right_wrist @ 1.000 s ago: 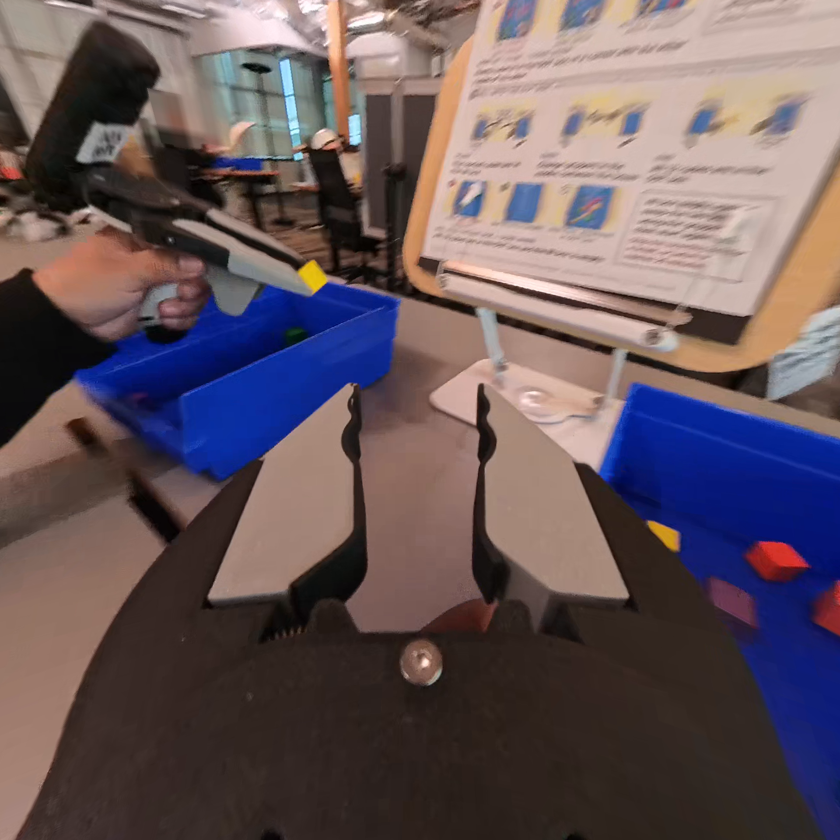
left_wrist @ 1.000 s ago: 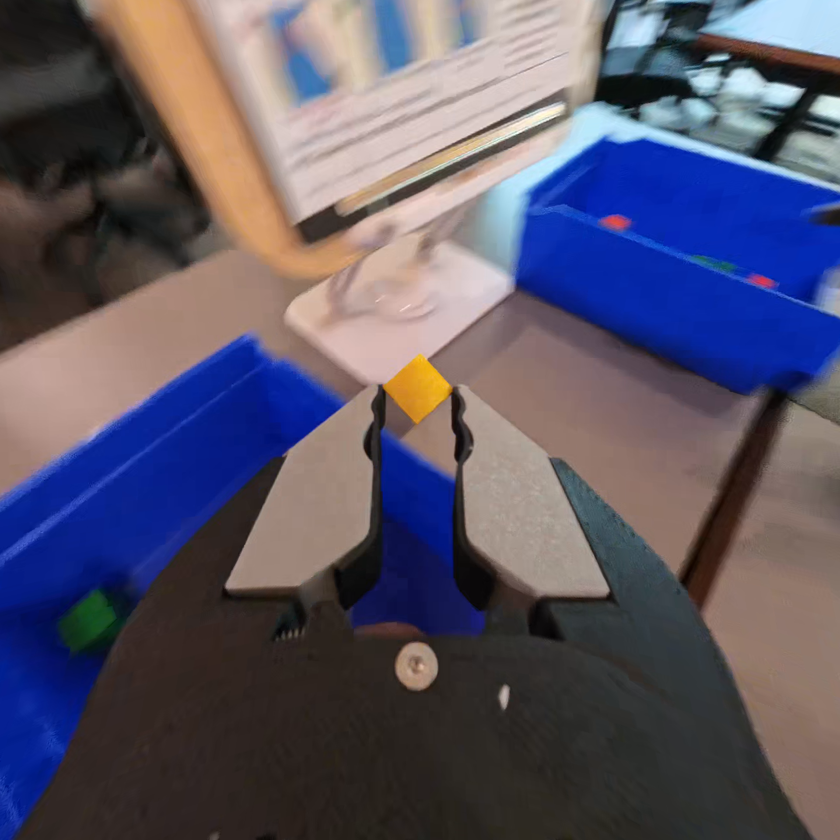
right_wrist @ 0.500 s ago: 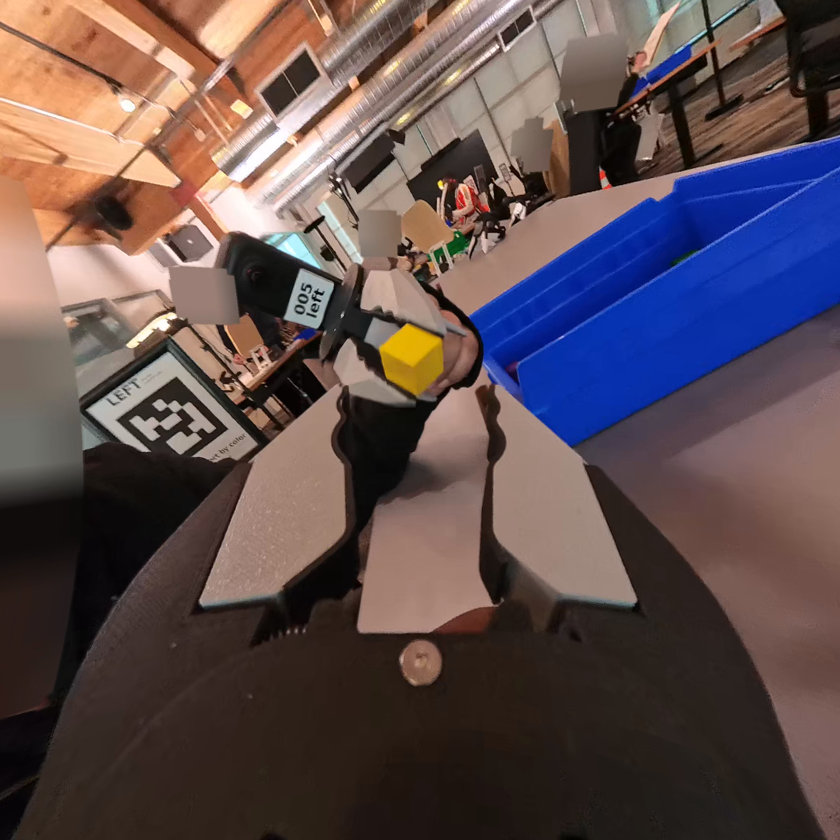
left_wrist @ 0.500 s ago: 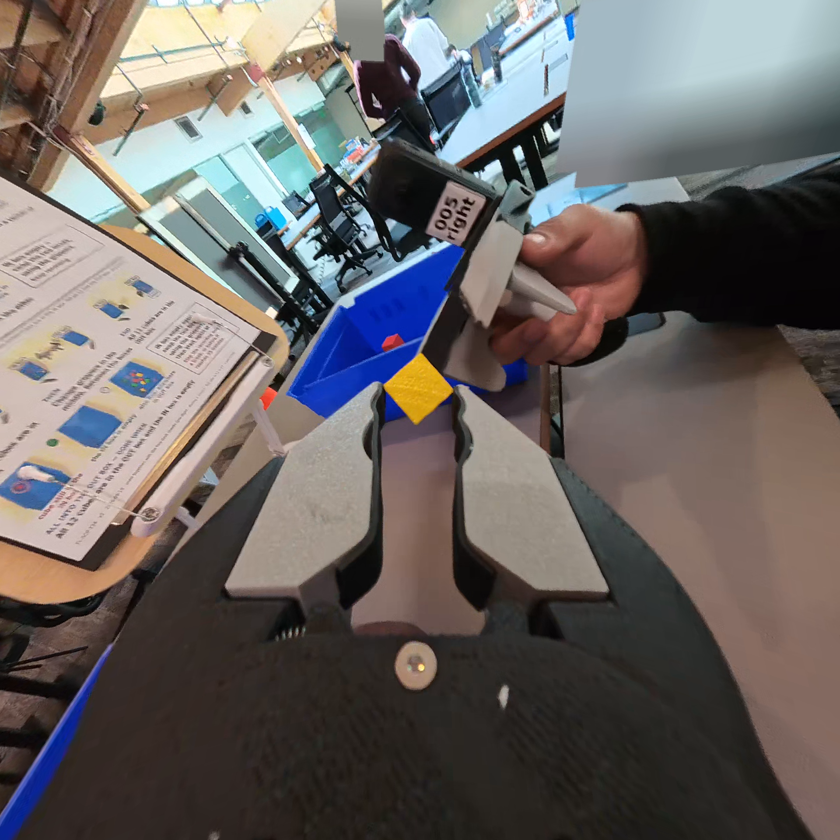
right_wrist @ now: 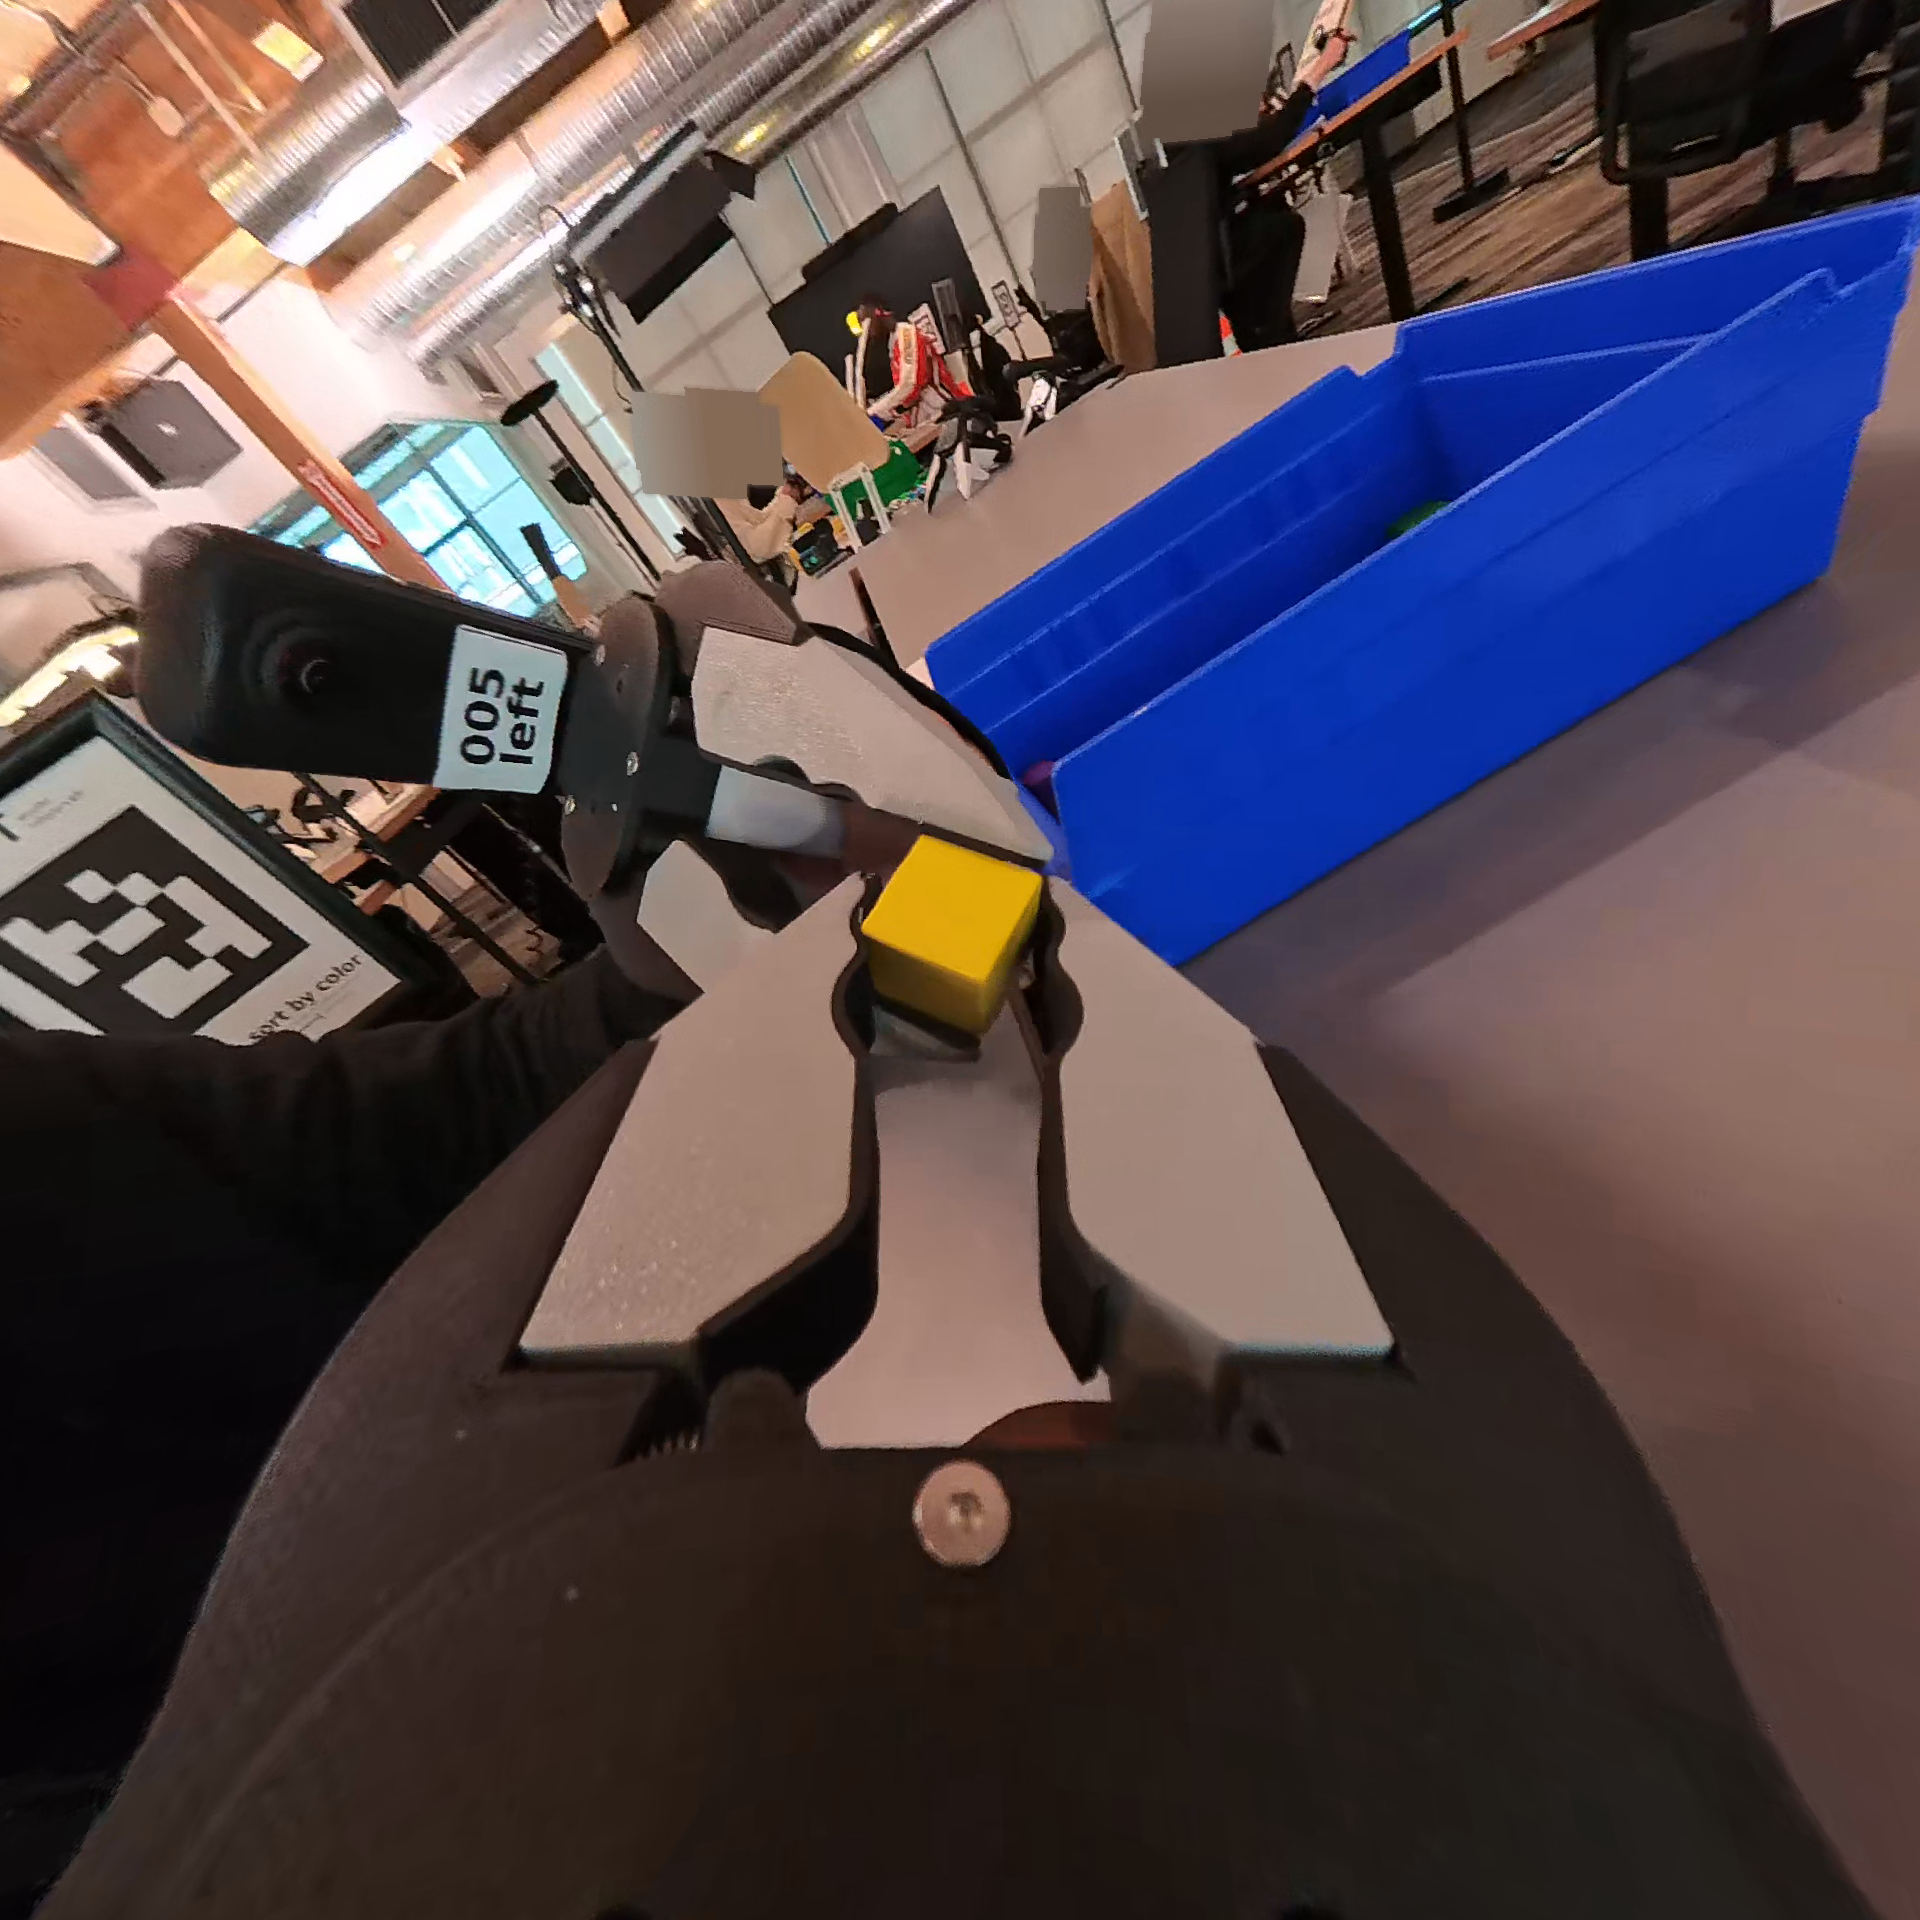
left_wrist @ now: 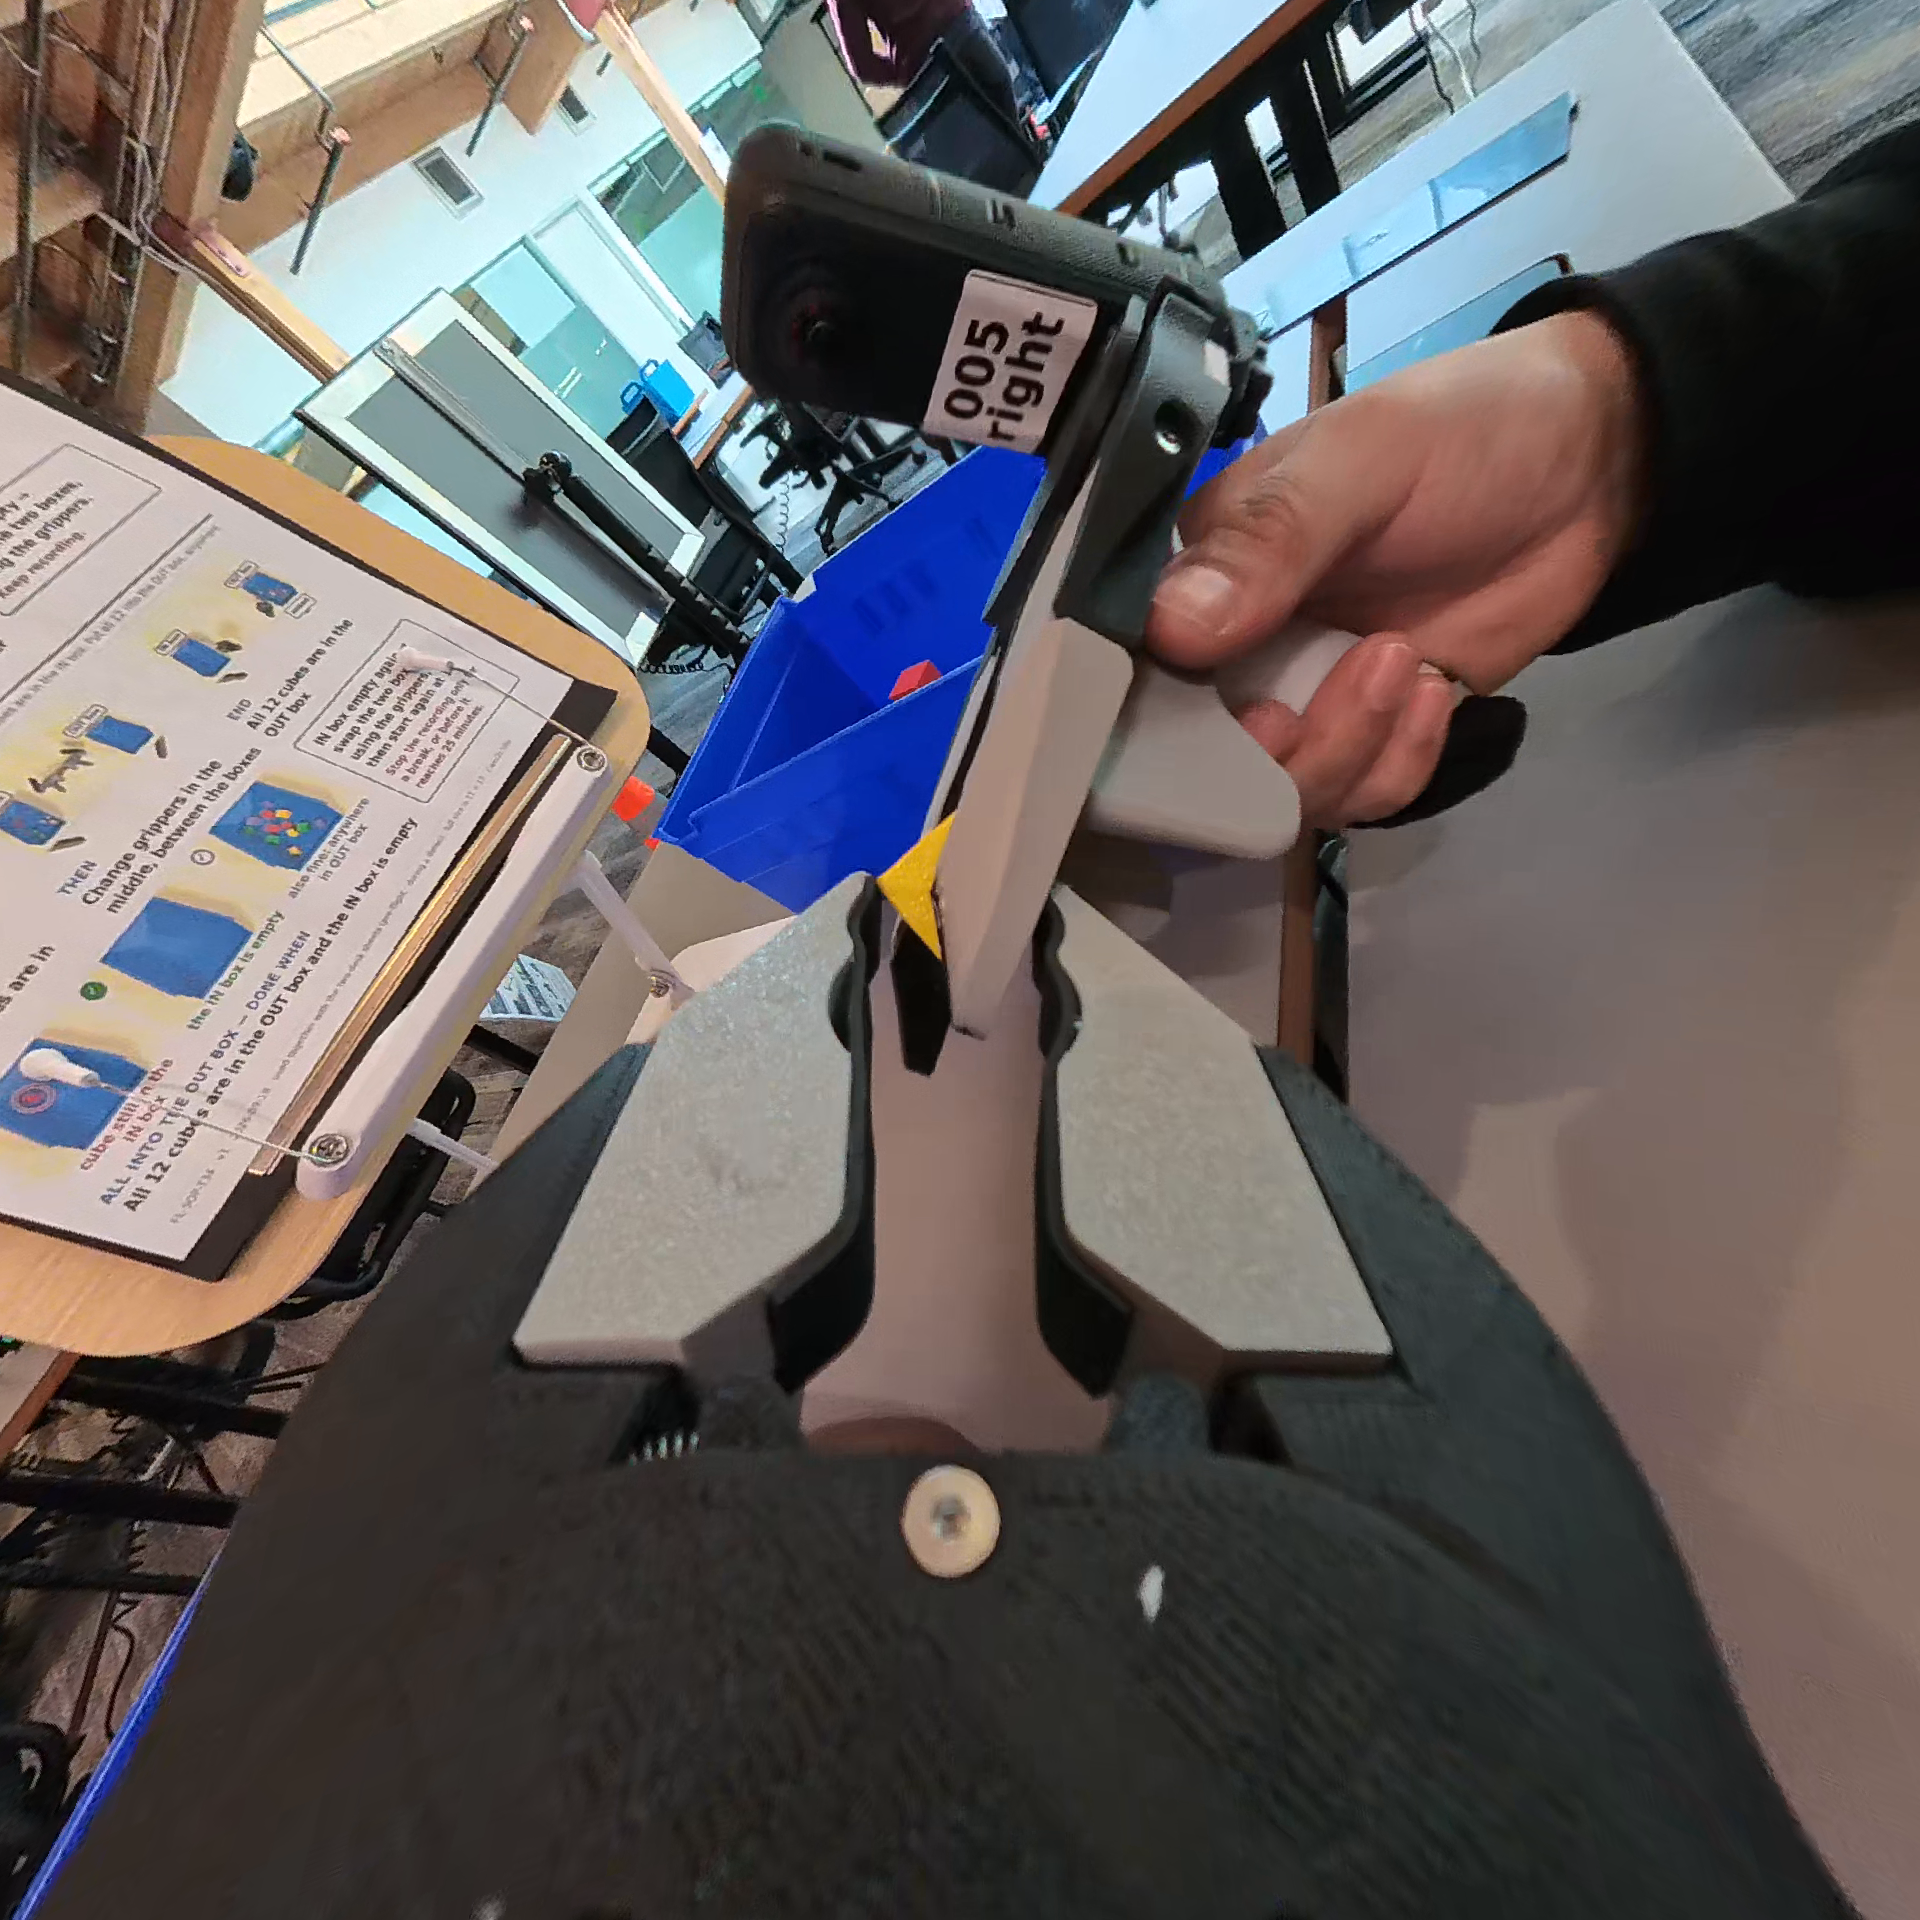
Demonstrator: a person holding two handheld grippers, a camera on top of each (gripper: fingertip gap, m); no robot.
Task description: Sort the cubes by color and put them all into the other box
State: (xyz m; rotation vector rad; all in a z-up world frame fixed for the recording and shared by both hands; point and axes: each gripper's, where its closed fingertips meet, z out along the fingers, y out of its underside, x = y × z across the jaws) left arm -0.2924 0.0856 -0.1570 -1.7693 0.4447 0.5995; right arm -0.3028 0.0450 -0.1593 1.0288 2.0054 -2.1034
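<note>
Grippers have closed in mid-air: left gripper (left_wrist: pixel 951 940) pinches yellow cube (right_wrist: pixel 951 943), right gripper (right_wrist: pixel 951 961) part-open around it, grip unclear — handover likely starting.

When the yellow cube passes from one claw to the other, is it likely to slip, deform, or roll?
The yellow cube looks like rigid plastic with crisp edges, so it probably will not deform. Its flat faces should resist rolling. Its smooth surface might slip, since the left claw and right claw crowd one small block.

The right claw (left_wrist: pixel 961 961) crowds the gap between the left claw's (left_wrist: pixel 951 940) fingers. A blue box (right_wrist: pixel 1455 644) stands beside them on the bench (right_wrist: pixel 1558 1091). Bare bench lies before it.
</note>
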